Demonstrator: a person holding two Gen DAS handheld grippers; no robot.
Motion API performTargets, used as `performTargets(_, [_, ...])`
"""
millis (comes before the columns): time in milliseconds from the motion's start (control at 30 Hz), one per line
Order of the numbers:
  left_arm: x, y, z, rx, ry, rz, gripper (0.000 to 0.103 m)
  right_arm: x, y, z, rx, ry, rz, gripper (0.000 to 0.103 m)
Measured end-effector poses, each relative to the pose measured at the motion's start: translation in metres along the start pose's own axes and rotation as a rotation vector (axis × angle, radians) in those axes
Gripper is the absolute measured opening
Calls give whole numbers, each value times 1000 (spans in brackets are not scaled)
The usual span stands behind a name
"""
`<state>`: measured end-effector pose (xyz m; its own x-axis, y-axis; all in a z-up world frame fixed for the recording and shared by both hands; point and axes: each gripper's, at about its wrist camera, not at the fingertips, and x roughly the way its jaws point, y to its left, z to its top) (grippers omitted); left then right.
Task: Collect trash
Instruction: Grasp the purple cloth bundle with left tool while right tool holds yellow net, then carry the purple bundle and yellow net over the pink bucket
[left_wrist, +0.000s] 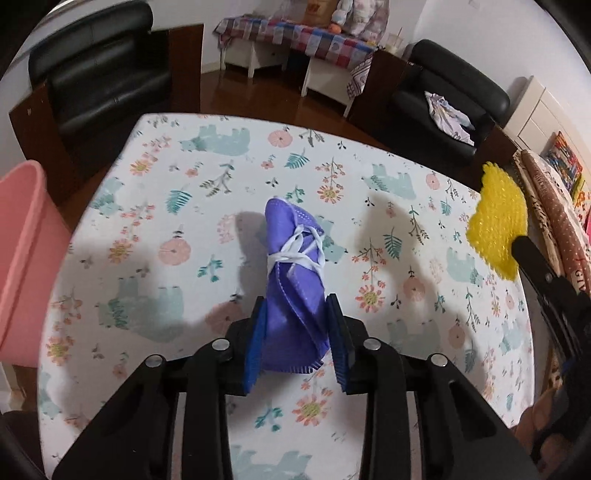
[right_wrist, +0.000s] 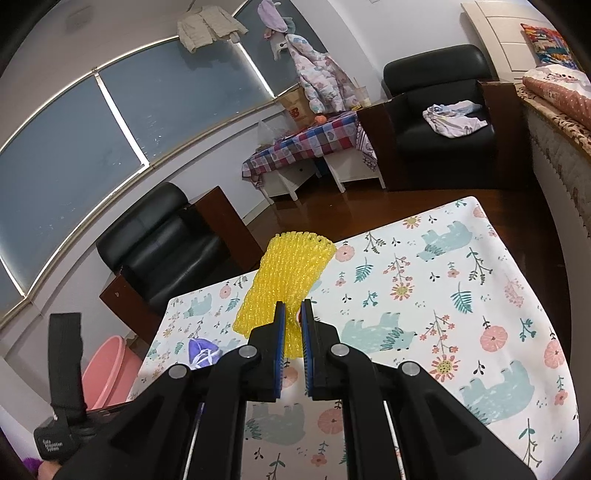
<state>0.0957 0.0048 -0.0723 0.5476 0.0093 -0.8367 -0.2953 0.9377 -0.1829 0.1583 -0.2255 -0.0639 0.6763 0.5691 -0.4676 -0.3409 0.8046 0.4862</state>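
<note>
My left gripper (left_wrist: 298, 308) is shut on a crumpled purple face mask (left_wrist: 293, 258) wrapped in its white ear loops, held above the floral table (left_wrist: 155, 206). The mask also shows in the right wrist view (right_wrist: 201, 351). My right gripper (right_wrist: 292, 308) is shut on a yellow foam net sleeve (right_wrist: 286, 280), lifted above the table (right_wrist: 461, 295). In the left wrist view the yellow sleeve (left_wrist: 496, 221) hangs at the right, held by the right gripper. A pink bin (left_wrist: 22, 251) stands off the table's left edge; it also shows in the right wrist view (right_wrist: 110, 369).
Black armchairs (left_wrist: 99, 74) (left_wrist: 443, 107) stand beyond the table on a dark wood floor. A low white bench with a checked cloth (right_wrist: 306, 144) is further back. A bed with patterned covers (left_wrist: 554, 221) lies to the right.
</note>
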Motion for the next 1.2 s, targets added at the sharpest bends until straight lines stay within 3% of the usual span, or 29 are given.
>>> performTargets(500, [-76,29,-35,9,-219,125,32,2,13,-4,-64,20,88,8])
performTargets(800, [-99,49,-49,-12,-265,149,32,-4,44,-17,-193,8,181,8])
performTargets(1200, [-122,75,-61,-78,-300,210,32,0,54,-22,-216,37,234,8])
